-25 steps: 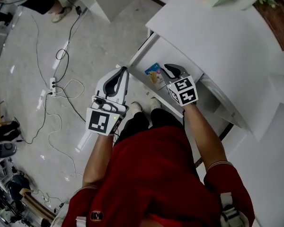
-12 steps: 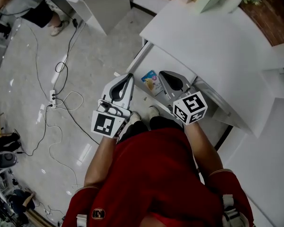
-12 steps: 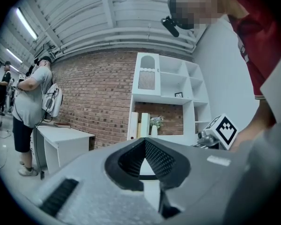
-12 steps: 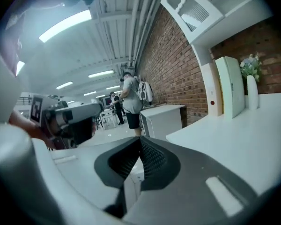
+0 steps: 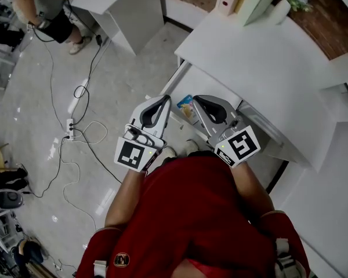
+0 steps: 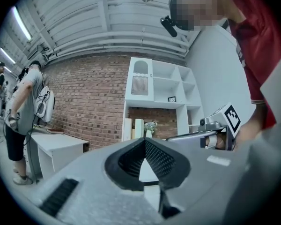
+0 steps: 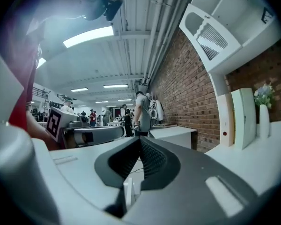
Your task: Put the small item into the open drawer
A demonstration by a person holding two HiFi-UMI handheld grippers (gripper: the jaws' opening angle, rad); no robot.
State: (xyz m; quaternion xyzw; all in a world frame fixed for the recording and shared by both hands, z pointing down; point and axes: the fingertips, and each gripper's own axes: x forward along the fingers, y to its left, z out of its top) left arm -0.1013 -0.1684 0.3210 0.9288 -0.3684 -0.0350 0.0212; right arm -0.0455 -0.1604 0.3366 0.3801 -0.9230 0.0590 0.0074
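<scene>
Right tongs (image 5: 197, 99) have pulled back off the small item (image 5: 187, 105) since a second ago and now sit off to its right, with the jaws gone from slightly apart to fully closed. Small item, a blue packet with a yellowish print, lies flat in the open drawer (image 5: 211, 84) near its front left corner, free of both tools. In the head view it shows between the two tong tips. Right gripper view: pads meet at the tip, nothing between them. Left tongs (image 5: 164, 99) are also closed and empty, pads together in the left gripper view, held over the floor (image 5: 122, 80) just left of the drawer. Drawer sticks out from under the white surface (image 5: 267, 57). Cables (image 5: 75, 91) trail across the floor. A second person (image 5: 46, 7) stands at the top left.
</scene>
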